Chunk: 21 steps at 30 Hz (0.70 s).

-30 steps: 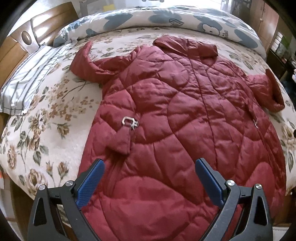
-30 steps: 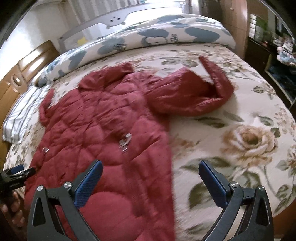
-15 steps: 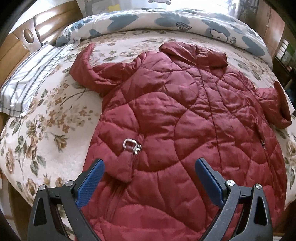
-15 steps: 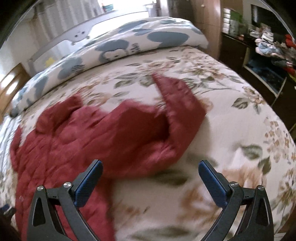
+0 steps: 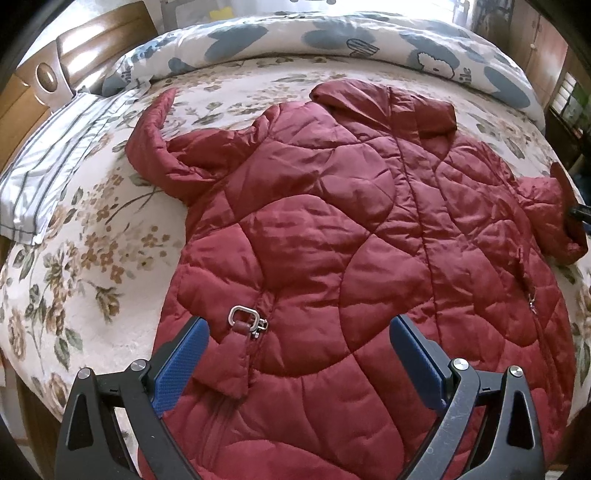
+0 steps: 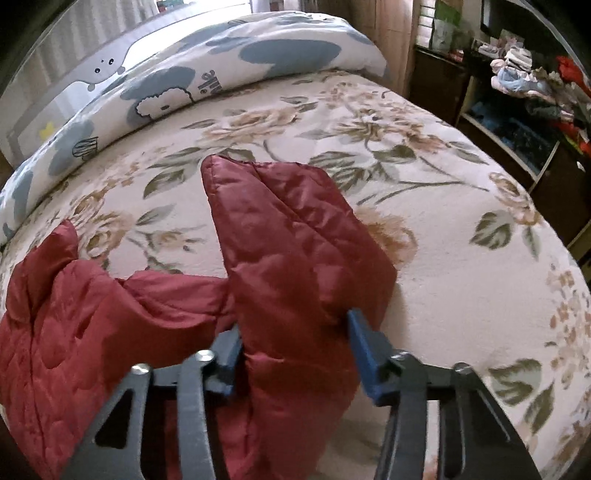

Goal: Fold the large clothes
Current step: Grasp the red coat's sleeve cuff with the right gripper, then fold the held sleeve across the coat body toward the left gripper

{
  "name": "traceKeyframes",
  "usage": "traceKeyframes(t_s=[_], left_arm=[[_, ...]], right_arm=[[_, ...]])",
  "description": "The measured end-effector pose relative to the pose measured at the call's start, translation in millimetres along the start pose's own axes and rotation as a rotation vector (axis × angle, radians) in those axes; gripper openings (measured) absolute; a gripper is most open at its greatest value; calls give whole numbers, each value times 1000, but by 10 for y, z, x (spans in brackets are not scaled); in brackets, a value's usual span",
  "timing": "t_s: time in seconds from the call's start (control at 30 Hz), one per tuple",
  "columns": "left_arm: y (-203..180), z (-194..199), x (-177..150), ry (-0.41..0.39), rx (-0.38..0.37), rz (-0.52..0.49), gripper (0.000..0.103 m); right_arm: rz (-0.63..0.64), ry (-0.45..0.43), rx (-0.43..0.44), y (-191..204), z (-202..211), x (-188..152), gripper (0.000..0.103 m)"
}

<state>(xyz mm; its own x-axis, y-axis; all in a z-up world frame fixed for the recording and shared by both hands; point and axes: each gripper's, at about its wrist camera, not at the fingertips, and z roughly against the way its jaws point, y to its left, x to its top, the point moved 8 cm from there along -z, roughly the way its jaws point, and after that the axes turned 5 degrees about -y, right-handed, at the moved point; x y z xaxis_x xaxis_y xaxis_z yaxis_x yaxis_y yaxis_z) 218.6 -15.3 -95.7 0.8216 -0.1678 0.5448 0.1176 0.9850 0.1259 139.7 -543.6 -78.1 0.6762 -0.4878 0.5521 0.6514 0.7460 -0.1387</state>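
Floral bed (image 6: pixel 461 258) holds red coat (image 5: pixel 332 258); right gripper (image 6: pixel 295 354) pinches its sleeve (image 6: pixel 291 240).

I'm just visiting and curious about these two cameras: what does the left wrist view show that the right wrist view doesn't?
Only the left wrist view shows the whole red coat spread flat, its metal ring, the striped pillow and the open left gripper. Only the right wrist view shows the right gripper closed on the coat's sleeve, plus cluttered shelves. Both show the floral bedspread and the blue-patterned duvet.
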Motion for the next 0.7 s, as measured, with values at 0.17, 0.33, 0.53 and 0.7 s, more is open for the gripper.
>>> traceKeyframes(t_s=[0.17,0.33,0.53,0.7], left_arm=[[0,-71,25,-2,4,-7,99],[5,-121,25,1,-15,8,99],[68,-140,31,9,-68,40,99],[163,-125,21,15,-119,76,99]], right_arm=[[-19,-59,73,88,238,55,14],[14,-129,190,440,684,91,12],[133,-176,343,1199,1244,-28,12],[231,-145,457,1893,1401,-331,12]])
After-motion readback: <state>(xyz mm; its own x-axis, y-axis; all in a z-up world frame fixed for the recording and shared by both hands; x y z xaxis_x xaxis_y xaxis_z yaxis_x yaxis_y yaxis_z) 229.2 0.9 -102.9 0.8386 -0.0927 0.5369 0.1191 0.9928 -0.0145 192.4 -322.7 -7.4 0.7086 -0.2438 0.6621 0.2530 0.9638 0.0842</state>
